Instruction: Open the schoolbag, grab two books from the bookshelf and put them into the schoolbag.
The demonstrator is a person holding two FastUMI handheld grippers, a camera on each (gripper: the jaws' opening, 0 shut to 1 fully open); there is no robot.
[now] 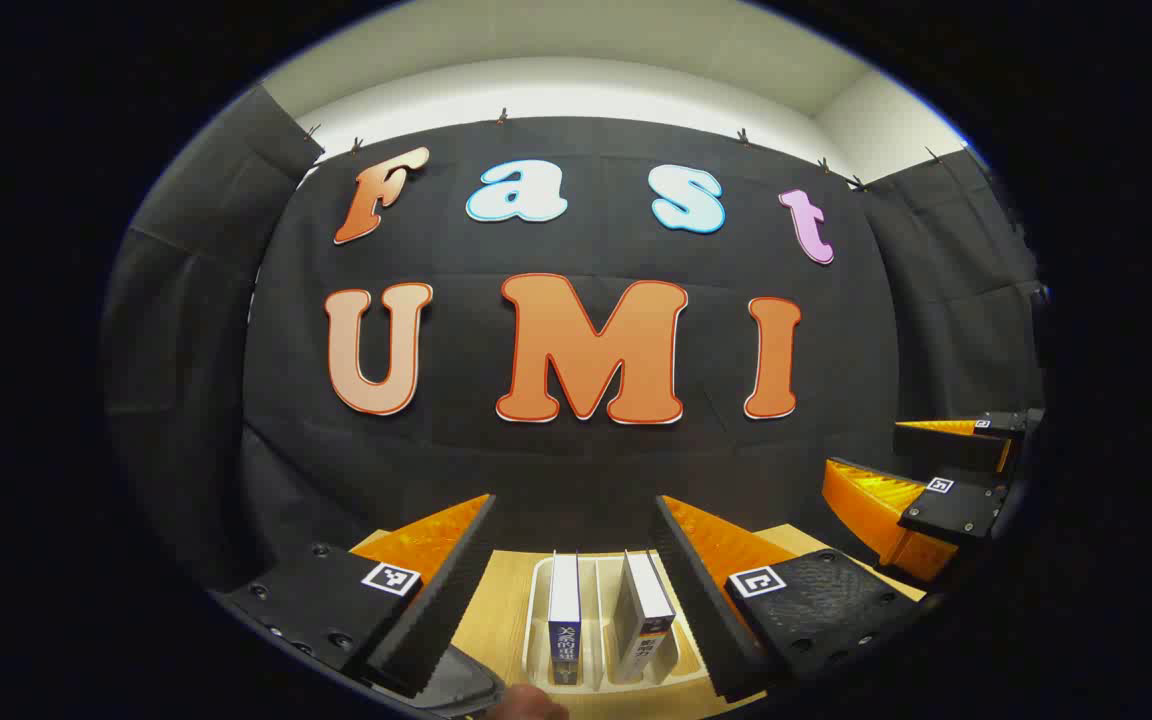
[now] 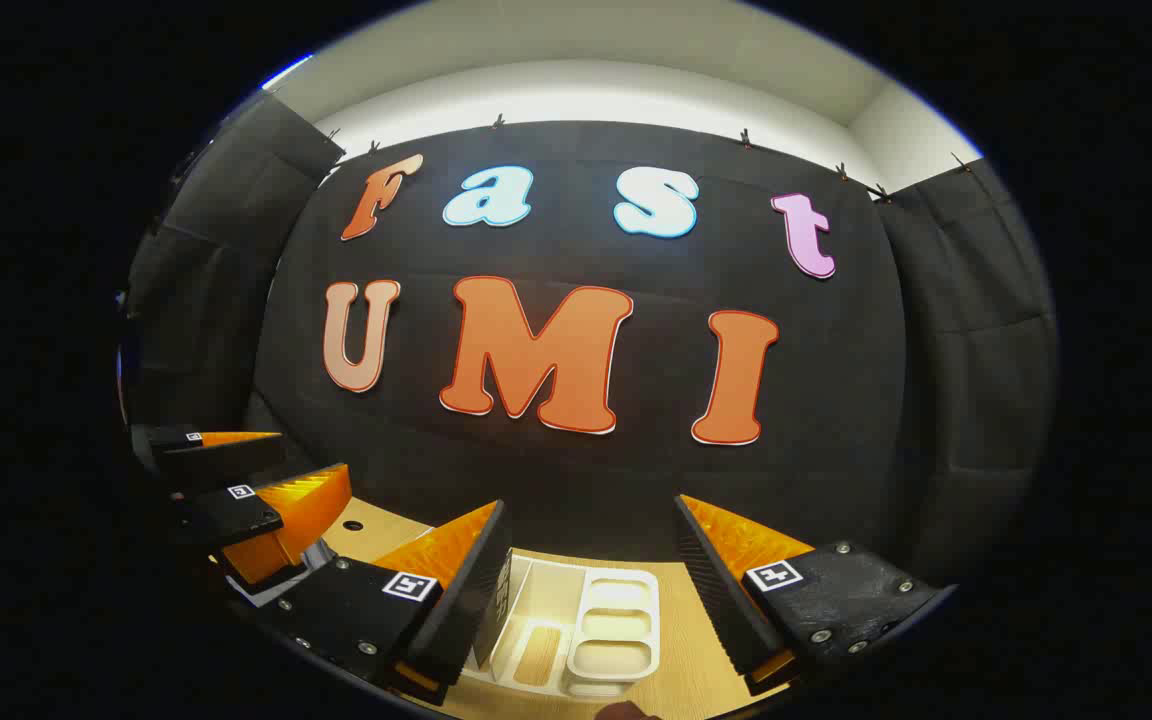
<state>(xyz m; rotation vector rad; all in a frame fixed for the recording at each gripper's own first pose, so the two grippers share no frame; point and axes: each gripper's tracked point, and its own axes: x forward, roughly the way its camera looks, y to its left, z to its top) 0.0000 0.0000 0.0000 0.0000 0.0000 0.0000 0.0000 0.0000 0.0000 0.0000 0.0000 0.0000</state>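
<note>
Both grippers are held high in front of the booth wall, above a light wooden table (image 1: pixel 506 610). The left gripper (image 1: pixel 576 590) has its fingers spread wide apart and holds nothing; between them, lower down, a white bookshelf (image 1: pixel 536 620) stands on the table with two books upright in its slots, a dark-spined book (image 1: pixel 564 625) on the left and a white-spined book (image 1: pixel 644 625) just beside it, the two apart. The right gripper (image 2: pixel 591 590) is likewise spread and empty, above the divided tray end of the same bookshelf (image 2: pixel 651 640); in the left gripper view it stands off to the right. I cannot say where the schoolbag lies or whether it is open. Judgement: the step in hand is the approach to fetch a book, none yet grasped. The next move calls for lowering the left gripper until its fingers straddle one book, closing on the covers without disturbing its neighbour, then lifting straight up.
</note>
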